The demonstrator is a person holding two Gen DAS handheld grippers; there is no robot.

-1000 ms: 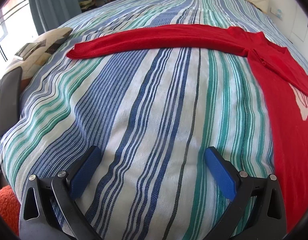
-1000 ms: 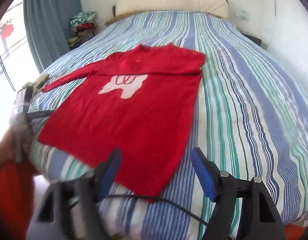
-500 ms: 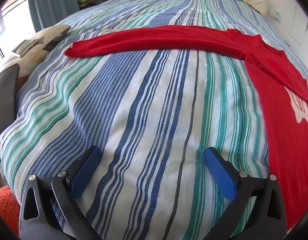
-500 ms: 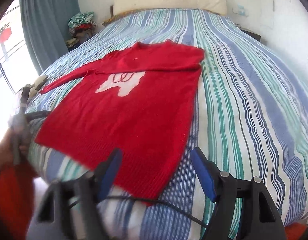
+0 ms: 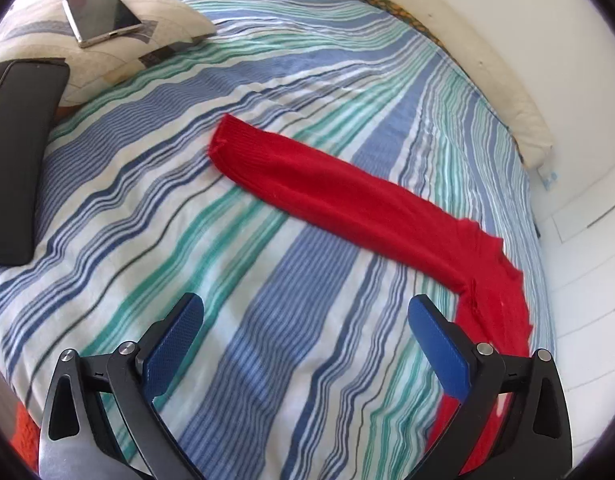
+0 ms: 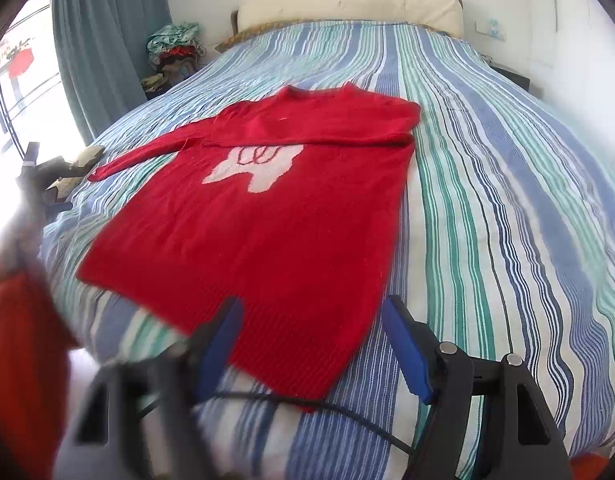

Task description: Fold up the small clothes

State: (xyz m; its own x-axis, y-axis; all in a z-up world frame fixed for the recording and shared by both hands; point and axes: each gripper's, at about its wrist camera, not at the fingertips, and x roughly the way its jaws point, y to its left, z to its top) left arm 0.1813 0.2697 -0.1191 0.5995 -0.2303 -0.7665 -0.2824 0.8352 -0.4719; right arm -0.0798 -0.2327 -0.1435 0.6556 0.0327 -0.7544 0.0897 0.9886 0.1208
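The left gripper (image 5: 303, 320) is spread wide and empty above the bedspread (image 5: 267, 360). The right gripper (image 6: 313, 332) is likewise apart, empty, over the hem of the sweater (image 6: 267, 232), which lies flat on the bed. One sleeve appears folded across; the other sleeve (image 5: 327, 188) lies outstretched. Only the left view shows the phone (image 5: 101, 14).
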